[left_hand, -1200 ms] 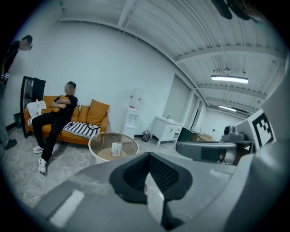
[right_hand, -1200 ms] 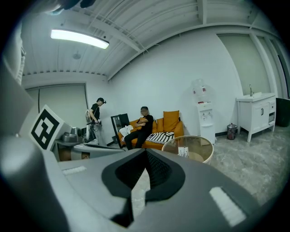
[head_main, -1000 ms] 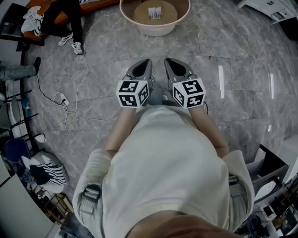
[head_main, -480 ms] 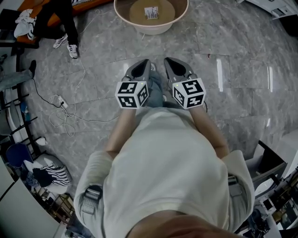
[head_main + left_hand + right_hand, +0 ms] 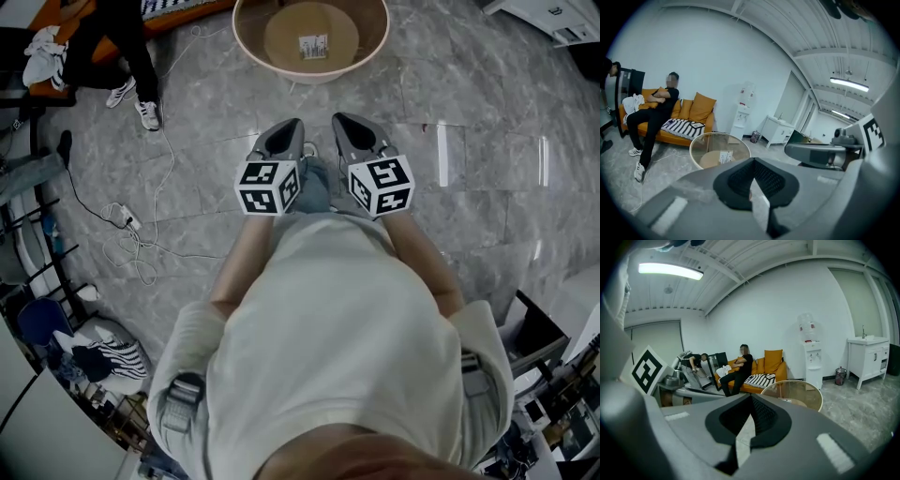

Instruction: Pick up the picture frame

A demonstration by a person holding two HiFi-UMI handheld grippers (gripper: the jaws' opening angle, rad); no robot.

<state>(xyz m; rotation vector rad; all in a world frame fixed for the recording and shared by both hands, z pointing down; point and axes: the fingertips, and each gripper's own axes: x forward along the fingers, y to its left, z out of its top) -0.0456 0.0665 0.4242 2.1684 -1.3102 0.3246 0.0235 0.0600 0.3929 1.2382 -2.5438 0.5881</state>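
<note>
Table [image 5: 258, 42] is sitting closer than a second ago, so the approach is progressing. Frame [image 5: 312, 45] is lying mid-table, unreached. Left gripper [image 5: 292, 127] and right gripper [image 5: 341, 124] are both pressed together, empty.

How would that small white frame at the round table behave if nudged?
The small frame looks thin and seems to stand propped up, so a nudge would probably tip it. It is small beside the round table, so likely light. If it rests on the glass top it may slide easily; which level holds it, I cannot tell.
</note>
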